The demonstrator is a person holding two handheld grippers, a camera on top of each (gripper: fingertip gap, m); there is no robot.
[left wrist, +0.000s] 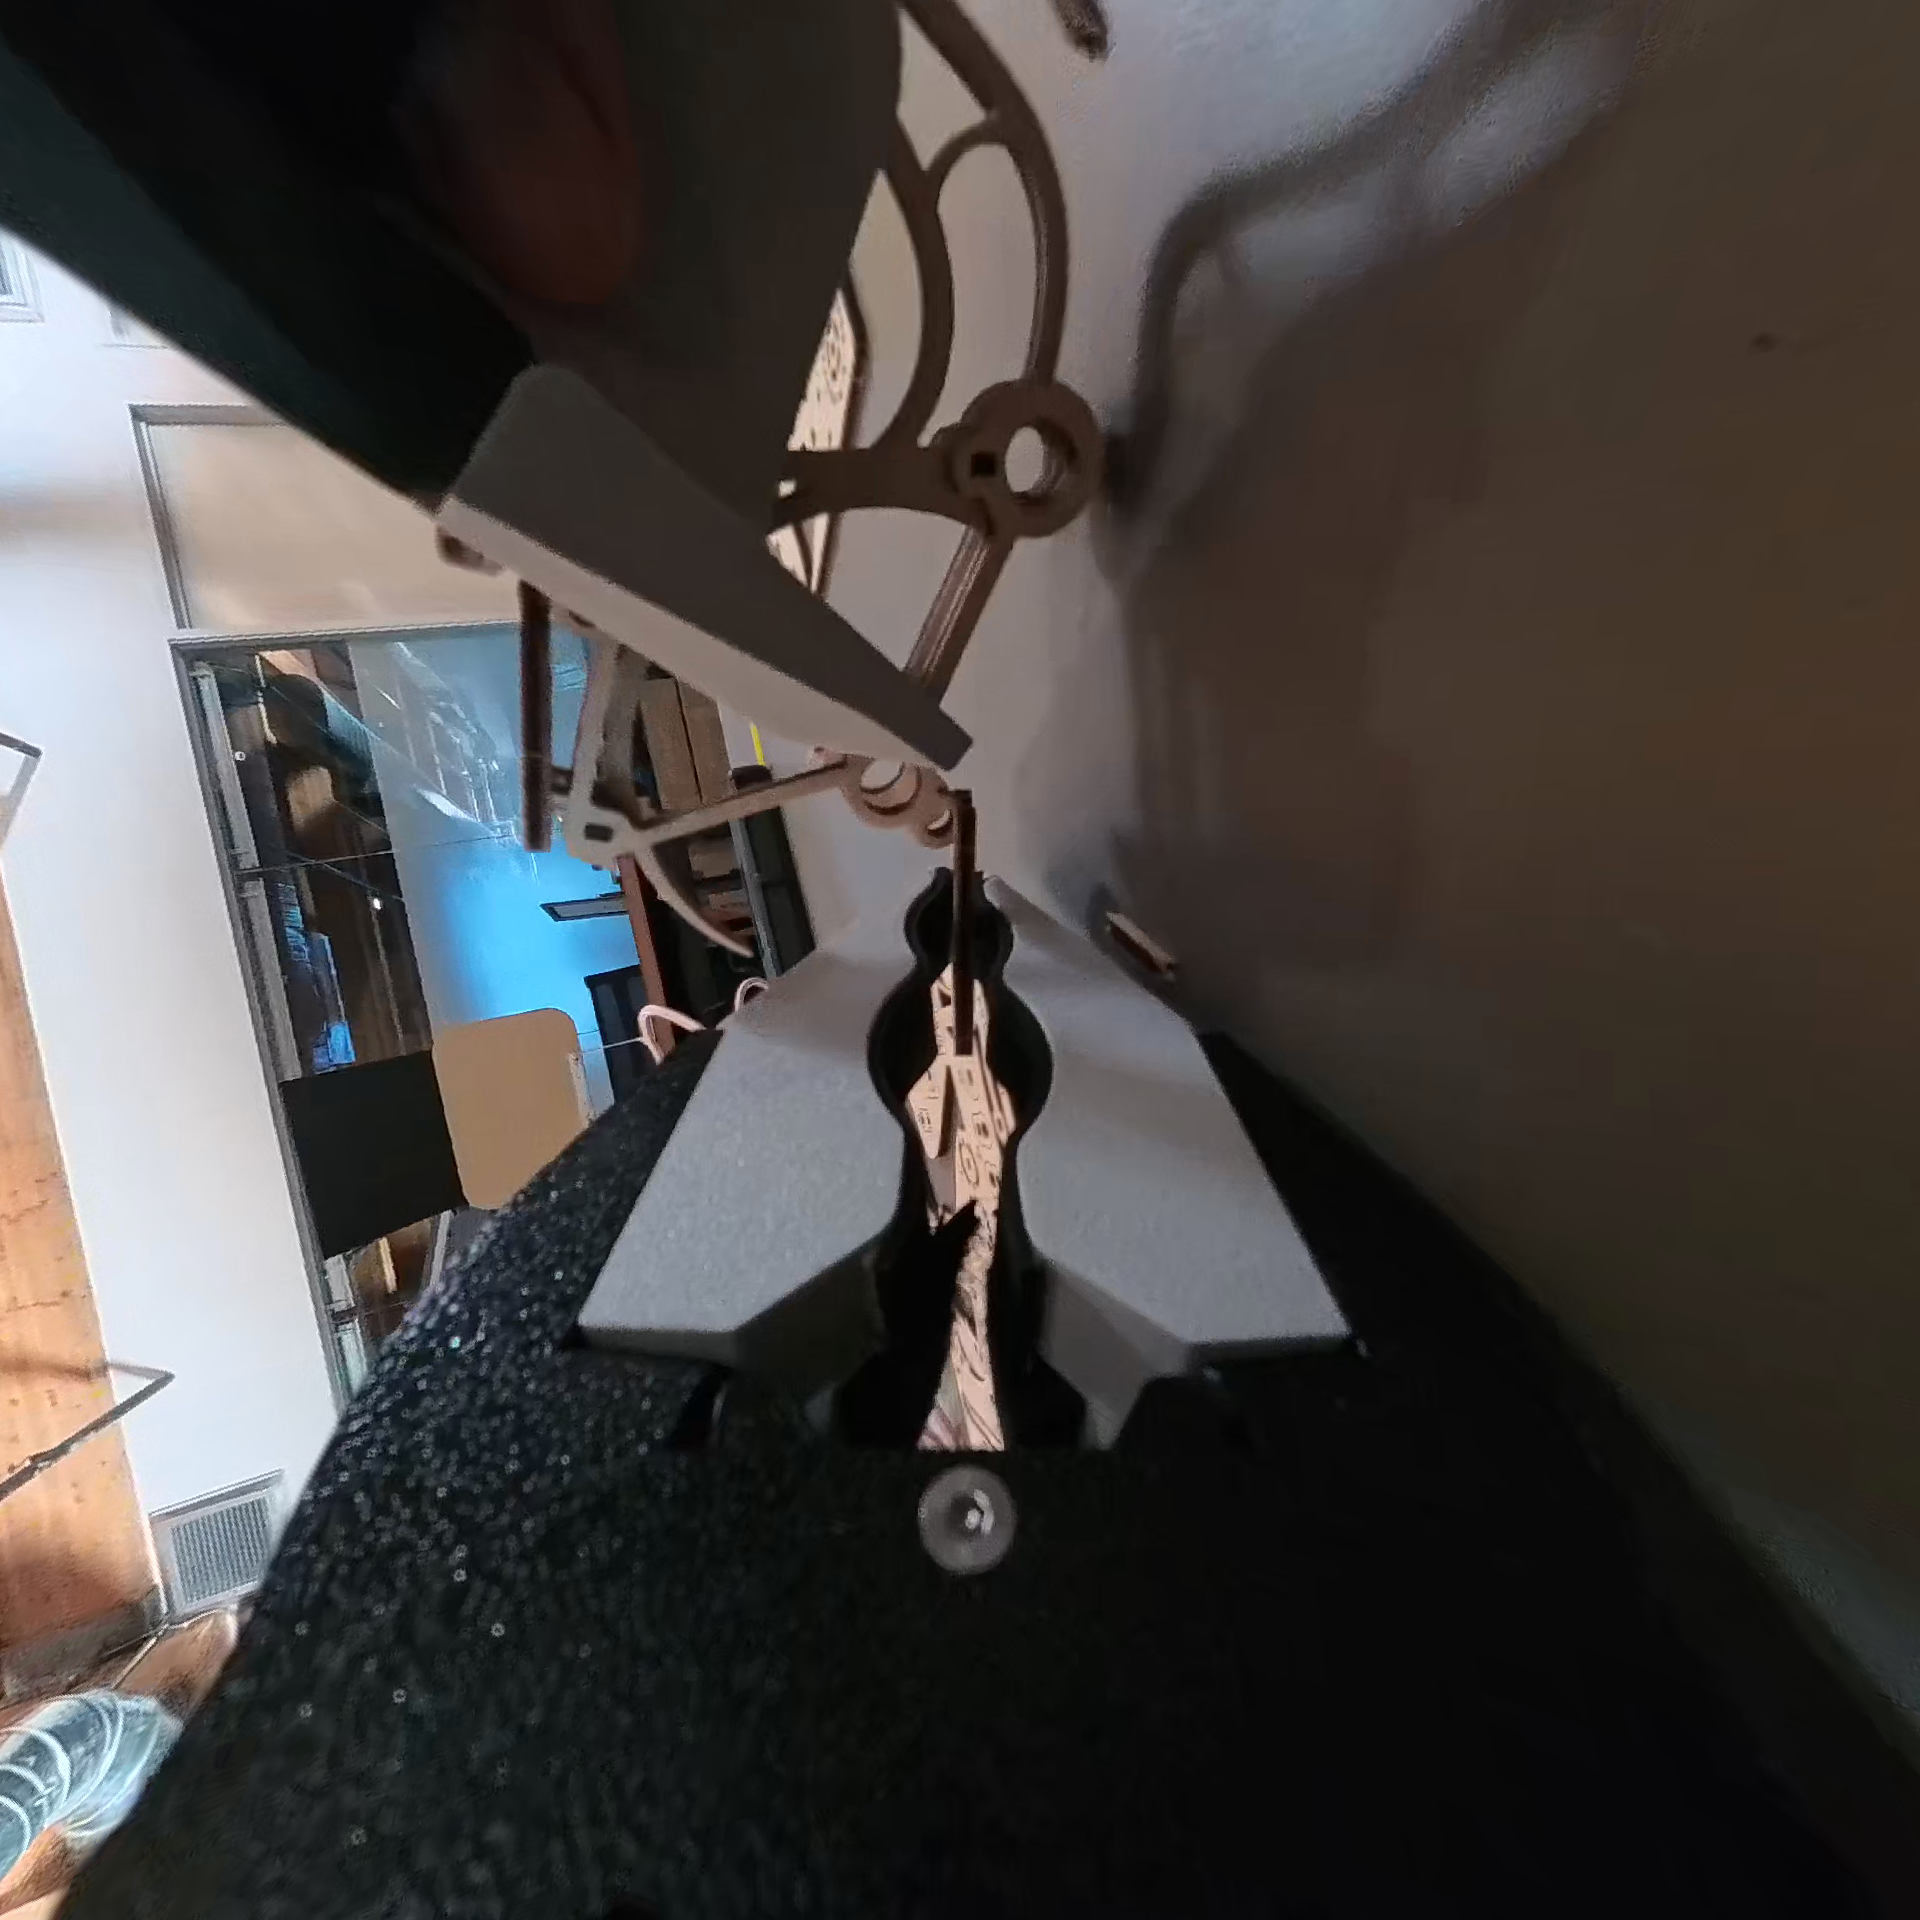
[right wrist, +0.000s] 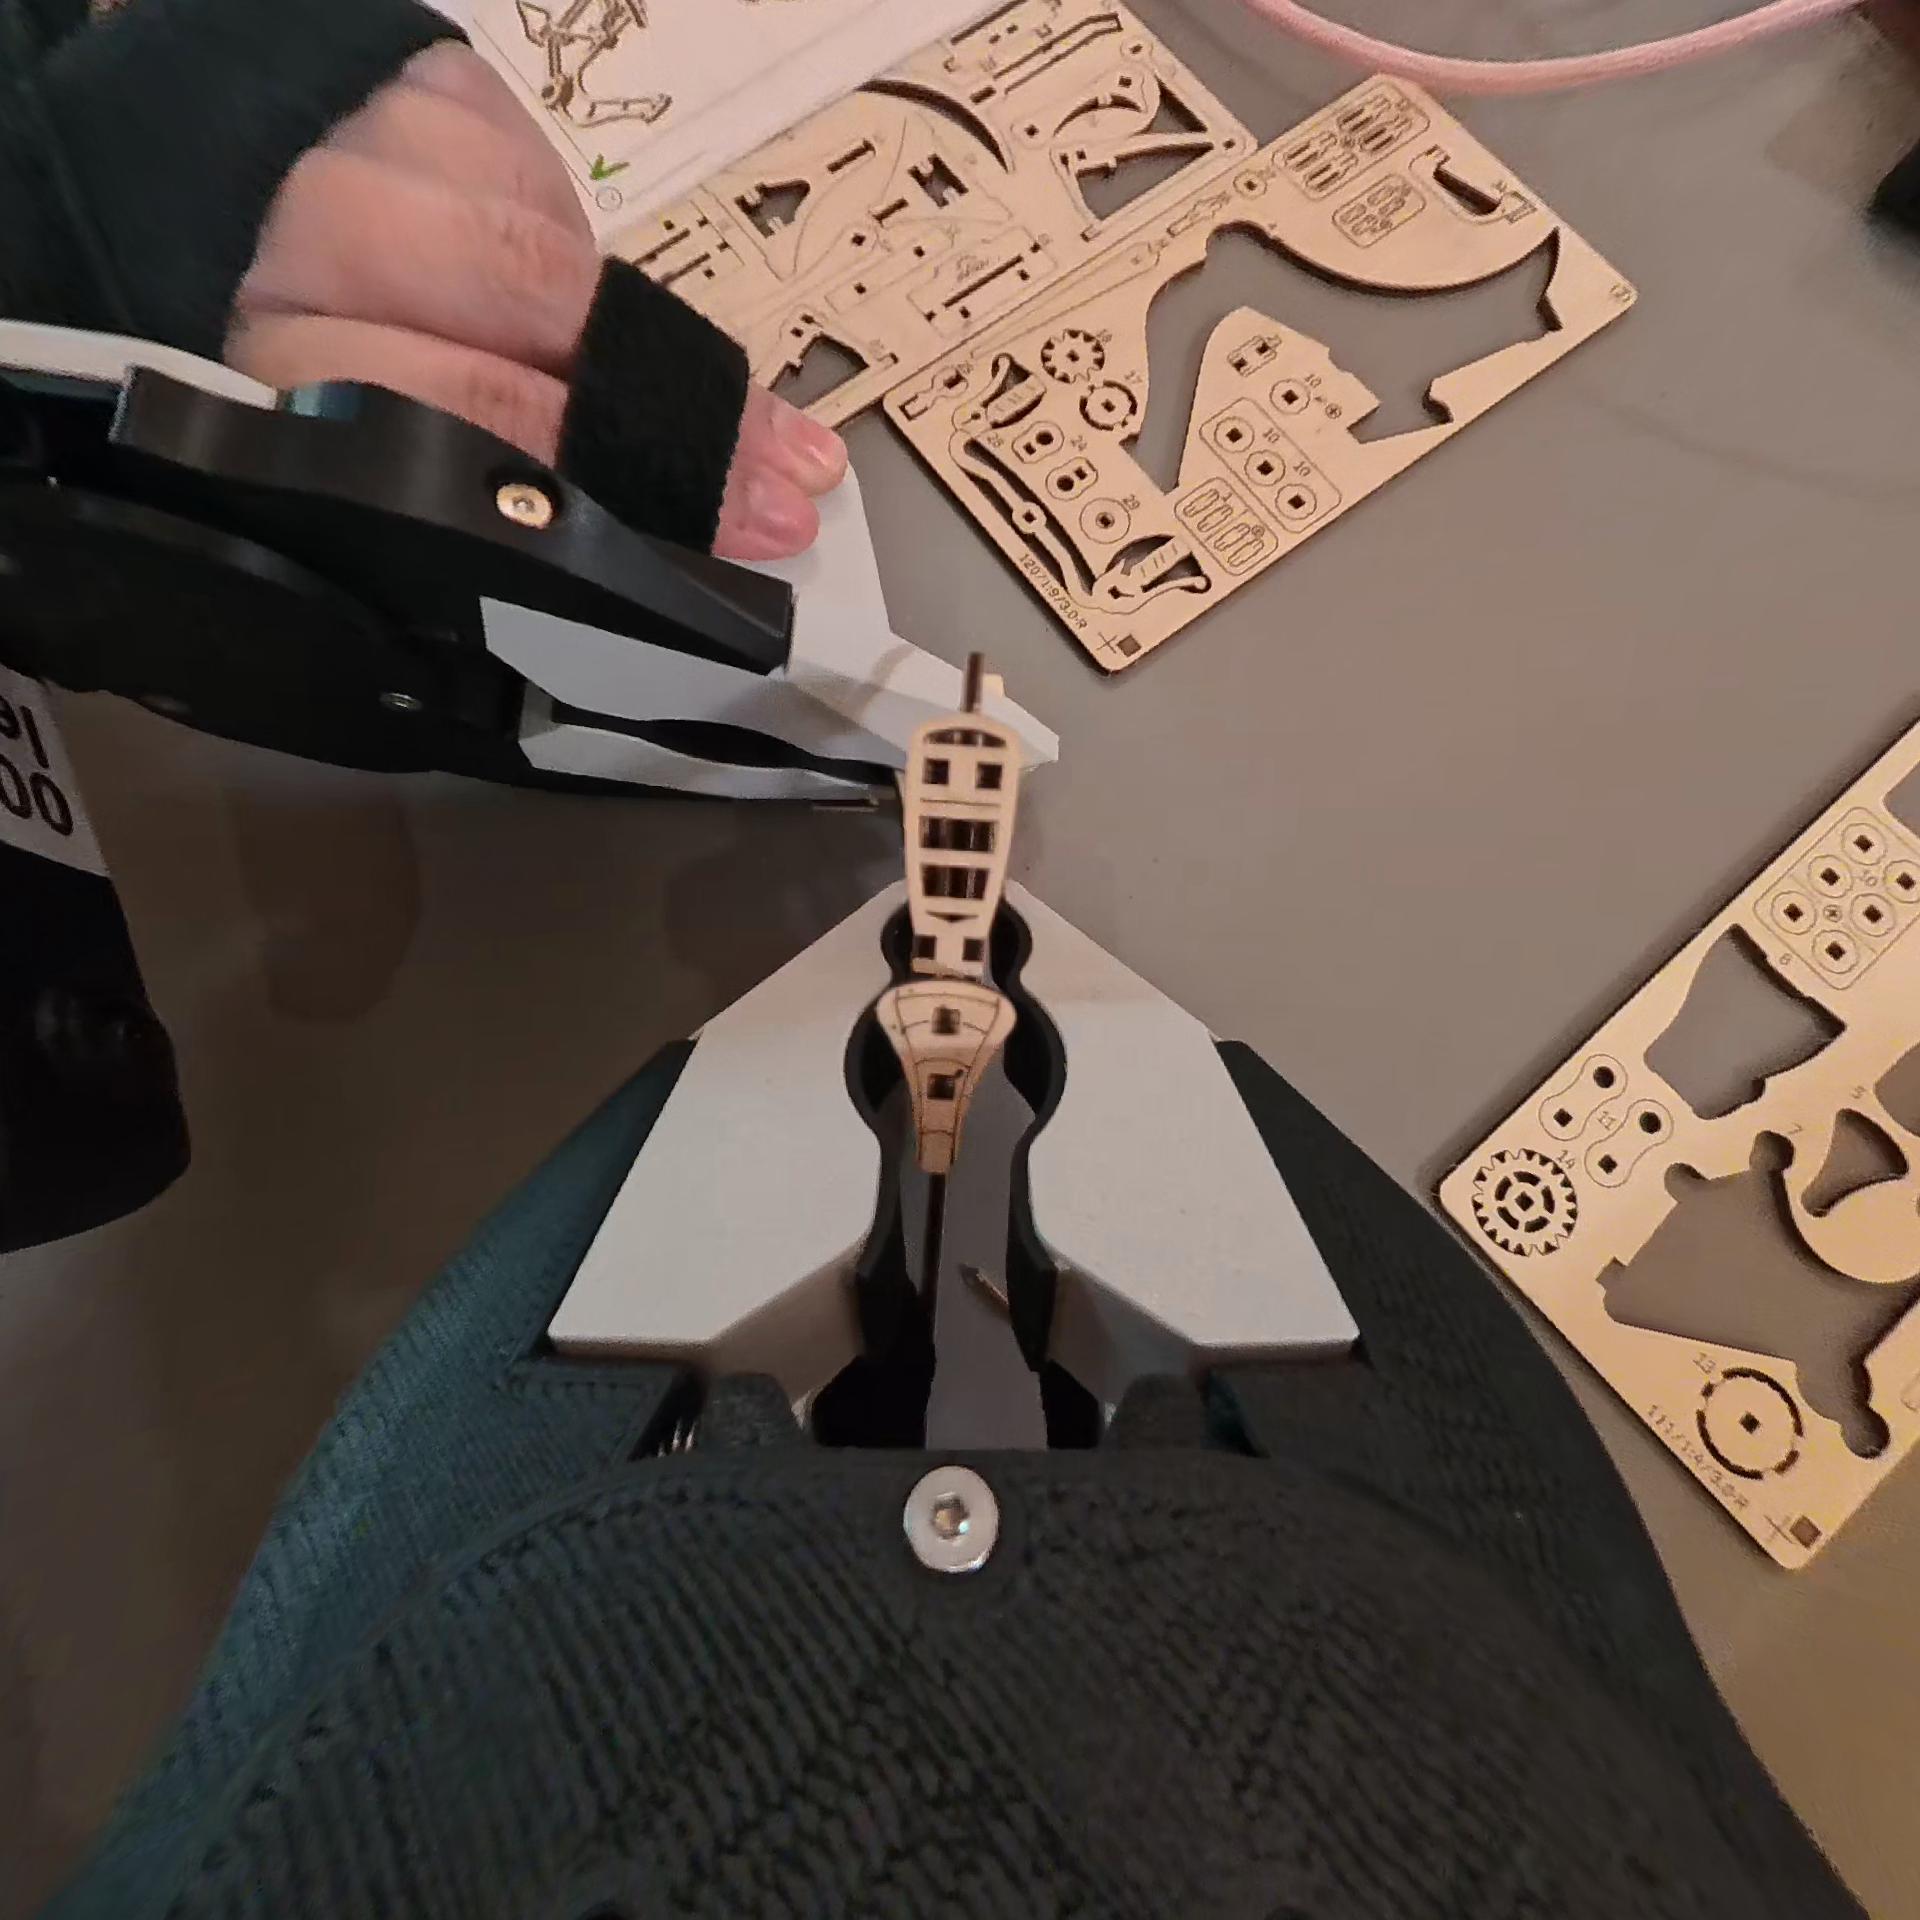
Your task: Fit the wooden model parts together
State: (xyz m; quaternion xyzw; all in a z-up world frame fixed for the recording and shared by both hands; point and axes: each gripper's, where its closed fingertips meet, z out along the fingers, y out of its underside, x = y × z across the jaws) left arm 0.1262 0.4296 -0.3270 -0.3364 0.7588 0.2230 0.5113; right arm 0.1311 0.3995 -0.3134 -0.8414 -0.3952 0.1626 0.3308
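In the right wrist view my right gripper is shut on a pale wooden model assembly, a slotted upright body with a ribbed piece below it. My left gripper, held in a hand, comes in from the left and touches the top of the model. It is shut on a thin dark wooden strip seen edge-on. In the left wrist view my left gripper pinches that strip, whose tip meets the model. The right gripper's fingers hold the model above, and its curved spoked part with a ring shows beside them.
Punched-out wooden part sheets lie on the grey table: two overlapping at the back, one at the right. A printed instruction sheet and a pink cable lie at the far edge. My left and right fingertips are right by each other.
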